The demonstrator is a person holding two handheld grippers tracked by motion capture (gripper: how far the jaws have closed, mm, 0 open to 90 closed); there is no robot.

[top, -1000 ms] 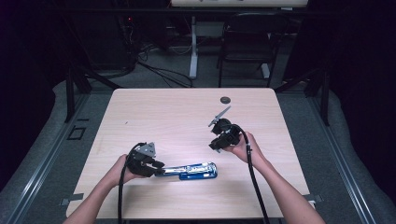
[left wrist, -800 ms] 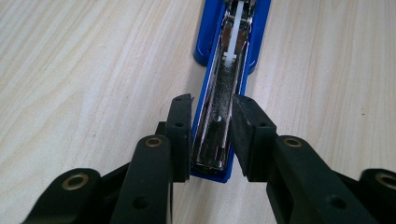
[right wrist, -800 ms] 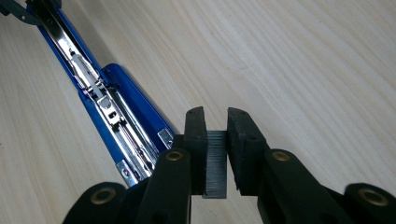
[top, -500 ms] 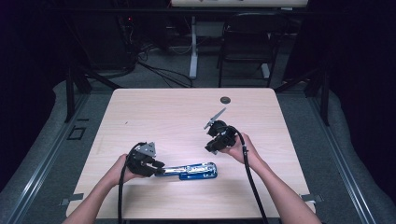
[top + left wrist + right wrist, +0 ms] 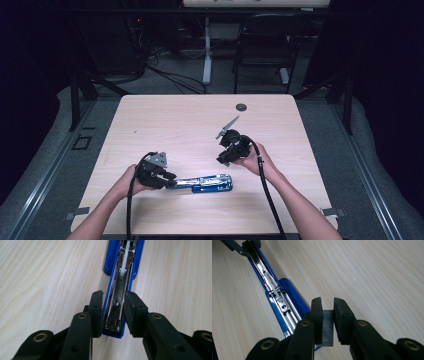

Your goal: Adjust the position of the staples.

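The left gripper (image 5: 113, 312) clamped the near end of an opened blue stapler (image 5: 120, 290), pads pressing its sides. Its metal staple channel lay exposed, running away across the pale wooden table (image 5: 45, 277).

Left forearm: comes in from the bottom edge, angled up and to the right.
Left gripper (image 5: 170, 181): low over the surface, pointing right; fingers (image 5: 96, 312) clamped on a stapler (image 5: 120, 290).
Right forearm: comes in from the lower right, angled up and to the left.
Right gripper (image 5: 327, 322): raised, tilted down; fingers (image 5: 317, 315) pinching a strip of staples (image 5: 327, 327).
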